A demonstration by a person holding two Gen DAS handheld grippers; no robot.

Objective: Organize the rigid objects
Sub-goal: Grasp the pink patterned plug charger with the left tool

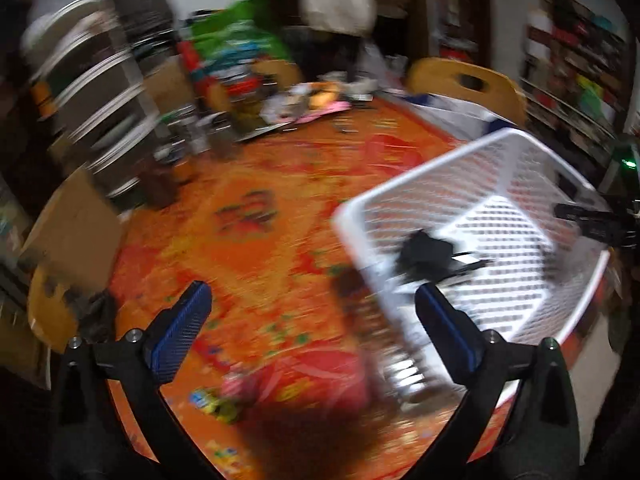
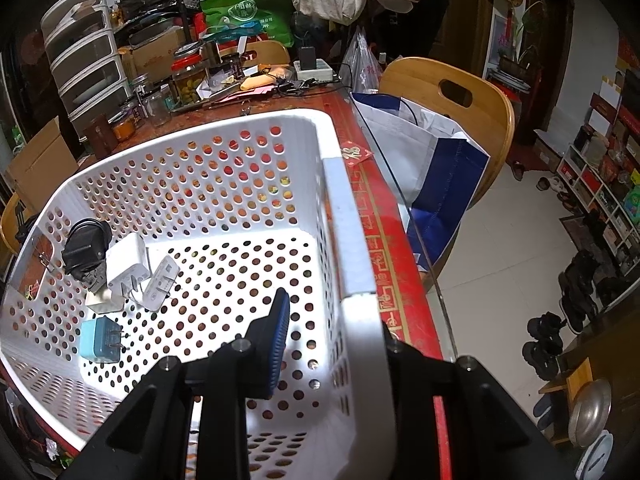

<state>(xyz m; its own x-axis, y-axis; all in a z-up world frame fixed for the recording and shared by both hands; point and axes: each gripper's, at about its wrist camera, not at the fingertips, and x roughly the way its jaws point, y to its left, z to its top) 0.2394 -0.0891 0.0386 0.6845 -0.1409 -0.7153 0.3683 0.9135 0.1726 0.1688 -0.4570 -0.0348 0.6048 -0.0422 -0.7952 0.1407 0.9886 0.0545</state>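
A white perforated basket (image 2: 344,216) is tilted up on the table, and my right gripper (image 2: 340,332) is shut on its right rim, one finger (image 2: 276,328) inside the wall. Inside lie a black adapter (image 2: 86,246), a white charger (image 2: 126,264), a white flat plug (image 2: 160,280) and a light blue charger (image 2: 100,340). In the blurred left wrist view the basket (image 1: 504,184) is at the right with the black adapter (image 1: 424,250) in it. My left gripper (image 1: 312,320) is open and empty over the orange tablecloth (image 1: 248,248).
Jars (image 2: 186,78), a power strip (image 2: 314,68) and papers crowd the table's far side. A wooden chair (image 2: 452,96) with a blue and white bag (image 2: 436,160) stands right of the table. Plastic drawers (image 2: 86,56) stand at the left. Shoes (image 2: 548,340) lie on the floor.
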